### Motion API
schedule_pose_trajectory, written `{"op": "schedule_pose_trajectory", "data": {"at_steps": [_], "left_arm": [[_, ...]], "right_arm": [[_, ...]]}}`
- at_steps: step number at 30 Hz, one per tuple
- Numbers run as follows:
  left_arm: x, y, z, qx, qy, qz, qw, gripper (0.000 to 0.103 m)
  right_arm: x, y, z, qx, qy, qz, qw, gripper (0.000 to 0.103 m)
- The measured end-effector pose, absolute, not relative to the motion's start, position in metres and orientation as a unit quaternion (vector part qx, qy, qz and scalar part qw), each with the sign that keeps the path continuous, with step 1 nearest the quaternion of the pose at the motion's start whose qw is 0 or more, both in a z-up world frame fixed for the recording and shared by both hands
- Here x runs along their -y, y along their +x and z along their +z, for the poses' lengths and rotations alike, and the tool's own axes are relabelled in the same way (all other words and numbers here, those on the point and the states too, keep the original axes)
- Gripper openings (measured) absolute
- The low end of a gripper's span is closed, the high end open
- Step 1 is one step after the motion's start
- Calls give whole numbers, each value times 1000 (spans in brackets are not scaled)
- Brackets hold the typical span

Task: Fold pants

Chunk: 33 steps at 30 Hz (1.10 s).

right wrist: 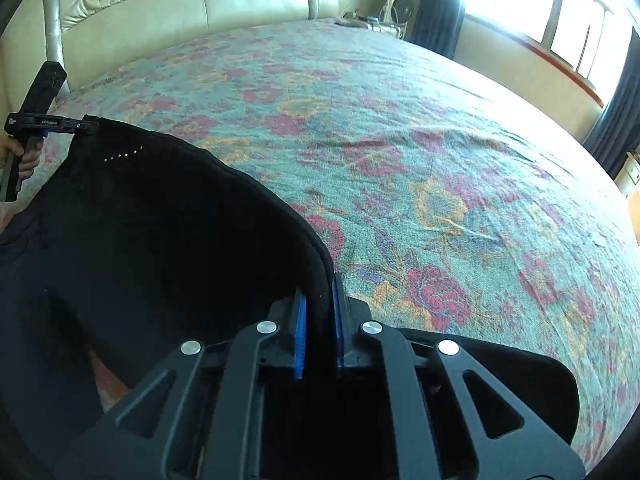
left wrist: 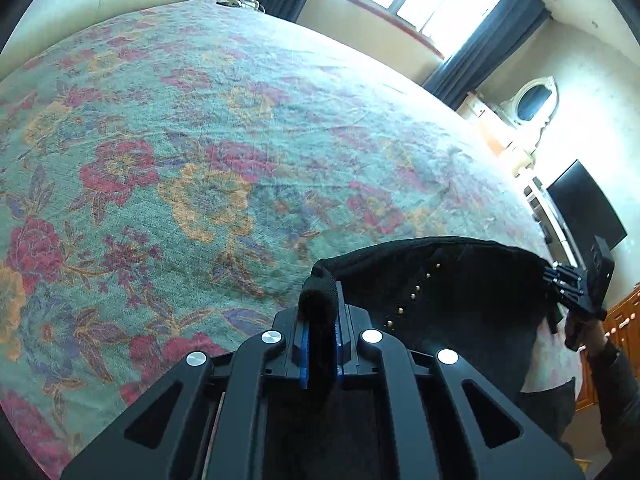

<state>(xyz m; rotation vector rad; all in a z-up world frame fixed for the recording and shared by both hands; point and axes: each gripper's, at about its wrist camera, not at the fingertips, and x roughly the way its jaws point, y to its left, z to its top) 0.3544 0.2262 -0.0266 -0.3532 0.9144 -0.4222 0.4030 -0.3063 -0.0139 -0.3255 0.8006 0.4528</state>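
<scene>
The black pants [left wrist: 452, 292] with a row of small gold studs hang stretched between my two grippers above the bed. My left gripper [left wrist: 320, 312] is shut on one corner of the waistband, which bunches between its blue pads. My right gripper [right wrist: 319, 304] is shut on the other corner of the pants [right wrist: 160, 224]. The right gripper also shows at the far right of the left wrist view [left wrist: 560, 280], and the left gripper at the far left of the right wrist view [right wrist: 86, 125]. The pant legs drop below and are hidden.
A bed with a floral green, red and orange cover [left wrist: 208, 152] fills both views. A cream tufted headboard [right wrist: 168, 12] stands at its far end. A window with dark curtains [left wrist: 432, 4], a television [left wrist: 584, 208] and wooden furniture [left wrist: 624, 320] lie to the right.
</scene>
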Motion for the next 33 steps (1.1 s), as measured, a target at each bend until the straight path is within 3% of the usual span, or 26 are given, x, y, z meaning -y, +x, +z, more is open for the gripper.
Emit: {"op": "schedule_pose_trajectory", "data": {"at_steps": [8, 14, 17, 18, 20, 21, 22, 25, 29, 33], "left_arm": [[-239, 252, 19, -381, -223, -252, 861, 9], [-249, 159, -11, -414, -231, -252, 844, 14], [-250, 126, -47, -469, -210, -207, 832, 26], [-253, 117, -55, -480, -209, -193, 830, 27], [-266, 98, -60, -471, -241, -174, 831, 27], [-274, 91, -59, -462, -276, -164, 827, 33], [-281, 84, -57, -452, -311, -156, 821, 49], [-279, 74, -45, -414, -370, -145, 819, 66], [-244, 84, -42, -418, -389, -146, 808, 66], [-222, 110, -52, -437, -402, -113, 797, 66]], "right_arm": [[317, 228, 41, -297, -168, 199, 919, 10], [293, 95, -12, -344, -208, 203, 893, 10], [280, 66, -56, -386, -219, 196, 874, 20], [279, 61, -61, -394, -208, 196, 874, 30], [286, 57, -56, -400, -143, 199, 883, 47], [293, 57, -48, -398, -97, 201, 890, 60], [301, 58, -40, -391, -49, 199, 897, 69], [334, 72, -28, -388, 103, 182, 898, 71], [378, 89, -52, -405, 315, 131, 848, 71], [387, 96, -73, -404, 379, 96, 827, 71]]}}
